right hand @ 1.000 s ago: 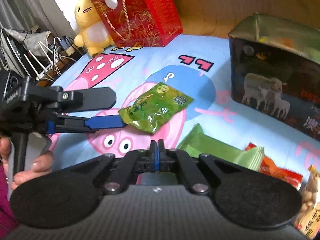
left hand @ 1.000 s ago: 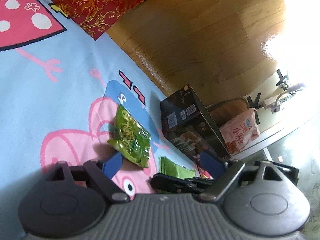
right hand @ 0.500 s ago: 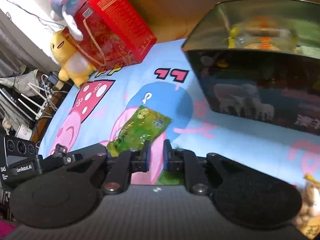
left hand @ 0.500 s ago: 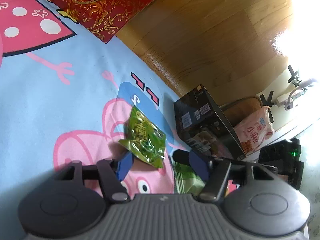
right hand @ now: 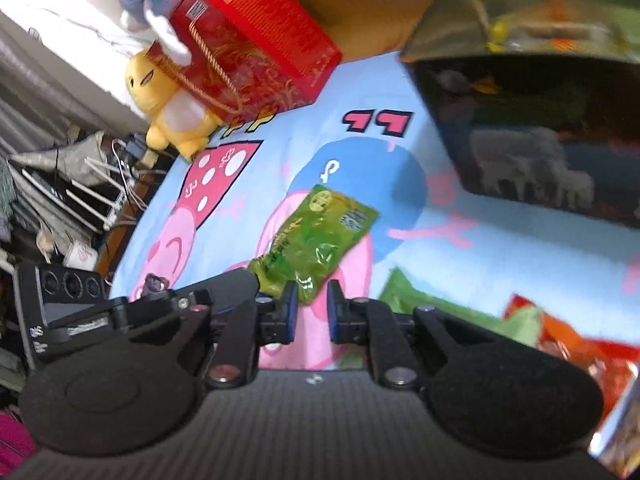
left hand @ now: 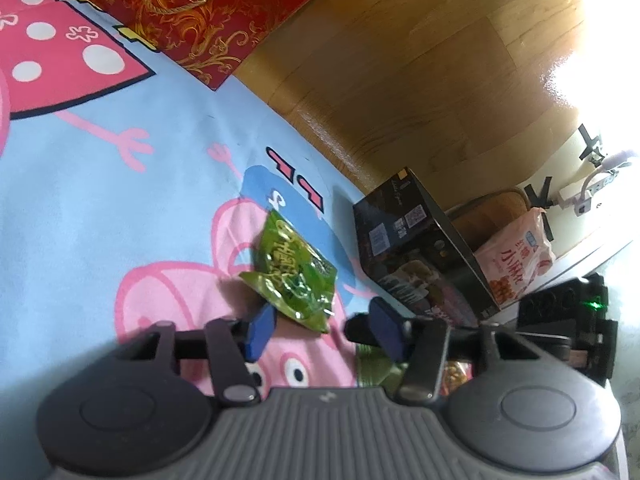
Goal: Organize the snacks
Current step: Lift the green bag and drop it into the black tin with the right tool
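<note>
Early on: green snack bag lying on cartoon mat near dark box, both grippers w/ jaws open, left gripper closing in, right gripper hovering, other snacks unsorted.

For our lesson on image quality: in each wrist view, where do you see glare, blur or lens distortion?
Left wrist view: strong glare whites out the wooden floor at upper right; the fisheye bends the mat edge; the green packet is fairly sharp. Right wrist view: no glare, but motion blur smears the dark box and the orange packets.
</note>
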Demonstrator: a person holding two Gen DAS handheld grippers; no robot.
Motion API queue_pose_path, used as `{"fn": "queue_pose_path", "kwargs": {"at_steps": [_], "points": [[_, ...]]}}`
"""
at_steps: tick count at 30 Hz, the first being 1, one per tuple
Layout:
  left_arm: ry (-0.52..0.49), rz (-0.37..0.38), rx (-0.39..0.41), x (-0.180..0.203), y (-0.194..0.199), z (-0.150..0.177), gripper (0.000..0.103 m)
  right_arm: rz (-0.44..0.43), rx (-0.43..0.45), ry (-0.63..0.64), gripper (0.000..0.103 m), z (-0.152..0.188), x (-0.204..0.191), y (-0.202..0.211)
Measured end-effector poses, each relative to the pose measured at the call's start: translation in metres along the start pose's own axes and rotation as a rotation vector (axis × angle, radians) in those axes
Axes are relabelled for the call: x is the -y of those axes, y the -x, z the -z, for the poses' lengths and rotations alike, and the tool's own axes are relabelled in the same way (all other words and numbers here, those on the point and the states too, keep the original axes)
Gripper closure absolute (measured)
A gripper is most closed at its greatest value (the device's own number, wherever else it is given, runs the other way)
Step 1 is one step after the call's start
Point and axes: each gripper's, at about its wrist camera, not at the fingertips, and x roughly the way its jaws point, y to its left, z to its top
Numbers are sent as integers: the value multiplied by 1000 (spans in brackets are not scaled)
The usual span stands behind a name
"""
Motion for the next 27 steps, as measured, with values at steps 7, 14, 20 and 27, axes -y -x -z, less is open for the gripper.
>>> {"fn": "queue_pose_path", "kwargs": {"at_steps": [7,14,20,27], "points": [[3,-80,75,-5,11,-4,54,61,89,-39,72,-3,0,21],[-1,-170,150,-6,19,-5,50,43,86,-15,72,-20,-3,4],[-40,-166,126,-2,10,-5,53,27,-5,-65,72,-25,-2,-29],[-26,-69,57,-4,-2,-4,69,-77,5,-153,84,-15,5,-34]]}}
